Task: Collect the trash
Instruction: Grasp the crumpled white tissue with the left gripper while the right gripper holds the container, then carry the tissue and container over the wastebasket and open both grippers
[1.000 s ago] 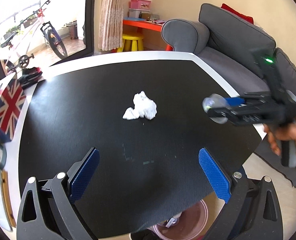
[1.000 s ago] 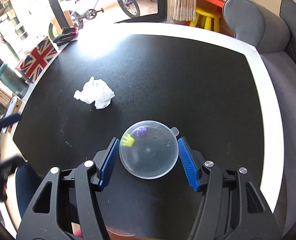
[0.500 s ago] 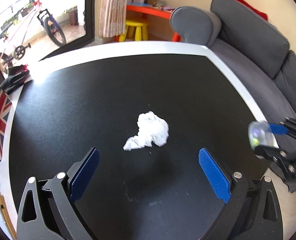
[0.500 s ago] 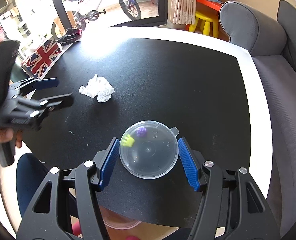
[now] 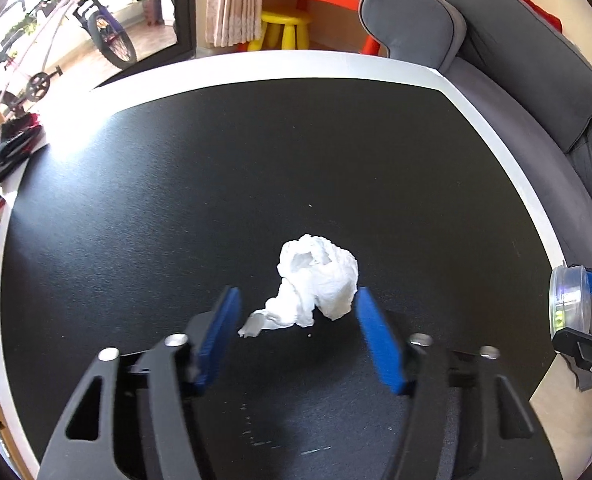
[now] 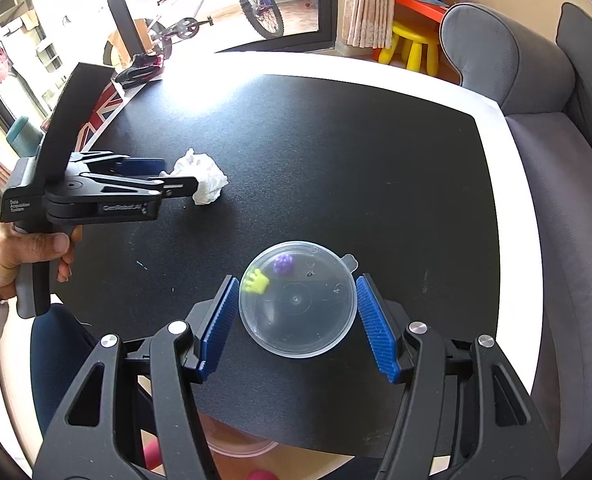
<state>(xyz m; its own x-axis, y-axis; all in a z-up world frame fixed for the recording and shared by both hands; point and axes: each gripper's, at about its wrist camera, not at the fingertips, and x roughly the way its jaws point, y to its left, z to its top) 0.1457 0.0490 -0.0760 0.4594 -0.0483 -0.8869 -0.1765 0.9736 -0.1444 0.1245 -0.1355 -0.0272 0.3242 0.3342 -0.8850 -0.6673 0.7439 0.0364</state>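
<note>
Crumpled white tissue (image 5: pixel 316 280) between closing left tongs (image 5: pixel 296 312); right tongs (image 6: pixel 296 300) grip clear lid (image 6: pixel 298 300).

A home living room: a grey sofa (image 5: pixel 516 60) at two o'clock of the black worktop (image 5: pixel 256 160), a yellow child's stool (image 5: pixel 286 32) at twelve, a bicycle (image 5: pixel 76 32) outside the glass door.

The table (image 5: pixel 256 168) top looks matt black, finely grained. The crumpled tissue (image 5: pixel 316 280) is soft white paper. The round lid (image 6: pixel 296 300) is clear glossy plastic; the sofa (image 5: pixel 536 80) is grey woven cloth.
</note>
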